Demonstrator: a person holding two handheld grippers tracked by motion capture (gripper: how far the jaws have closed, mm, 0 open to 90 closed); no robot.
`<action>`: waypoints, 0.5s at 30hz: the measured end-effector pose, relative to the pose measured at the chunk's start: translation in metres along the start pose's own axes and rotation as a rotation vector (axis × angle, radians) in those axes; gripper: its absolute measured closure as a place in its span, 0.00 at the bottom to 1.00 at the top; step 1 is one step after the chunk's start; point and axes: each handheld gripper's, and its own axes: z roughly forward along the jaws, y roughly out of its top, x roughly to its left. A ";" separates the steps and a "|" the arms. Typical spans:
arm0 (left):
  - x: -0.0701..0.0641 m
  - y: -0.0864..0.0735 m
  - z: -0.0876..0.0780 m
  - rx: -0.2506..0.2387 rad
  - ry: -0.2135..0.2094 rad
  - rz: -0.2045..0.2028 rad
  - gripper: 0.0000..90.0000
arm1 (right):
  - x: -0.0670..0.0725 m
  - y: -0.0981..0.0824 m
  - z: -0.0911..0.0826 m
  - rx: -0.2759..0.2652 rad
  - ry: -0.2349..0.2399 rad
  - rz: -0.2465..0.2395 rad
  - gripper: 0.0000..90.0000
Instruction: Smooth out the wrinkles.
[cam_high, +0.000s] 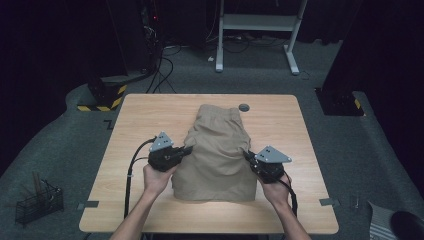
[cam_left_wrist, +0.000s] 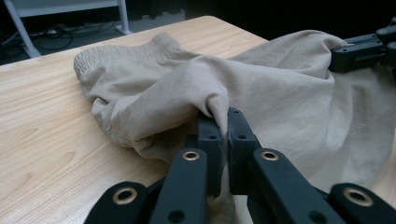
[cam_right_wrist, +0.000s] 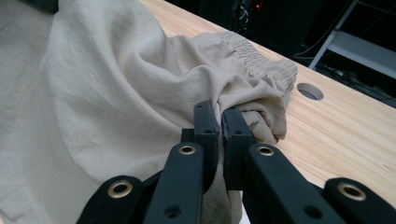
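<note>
At mid-table (cam_high: 150, 107), tan shorts (cam_high: 217, 150) lie half-folded, left gripper (cam_high: 186, 149) and right gripper (cam_high: 247, 155) each pinched on a side edge; fold likely begun, flattening remains.

Beige shorts (cam_high: 220, 150) at frame centre, on a pale wood-grain table (cam_high: 280, 125). Black left gripper (cam_high: 186, 150) and right gripper (cam_high: 248, 157), each with a grey plate. Yellow-black striped base (cam_high: 102, 97) upper left; grey carpet (cam_high: 60, 145).
</note>
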 end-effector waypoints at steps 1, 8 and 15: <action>-0.001 0.000 0.000 0.001 0.000 0.002 0.97 | 0.001 0.000 -0.001 0.003 -0.002 -0.004 0.97; -0.003 -0.001 -0.004 -0.012 -0.012 0.001 0.97 | 0.002 -0.003 -0.006 -0.014 -0.007 -0.003 0.97; -0.010 0.002 -0.010 -0.028 -0.023 0.002 0.96 | 0.009 -0.003 -0.019 -0.047 0.006 -0.012 0.97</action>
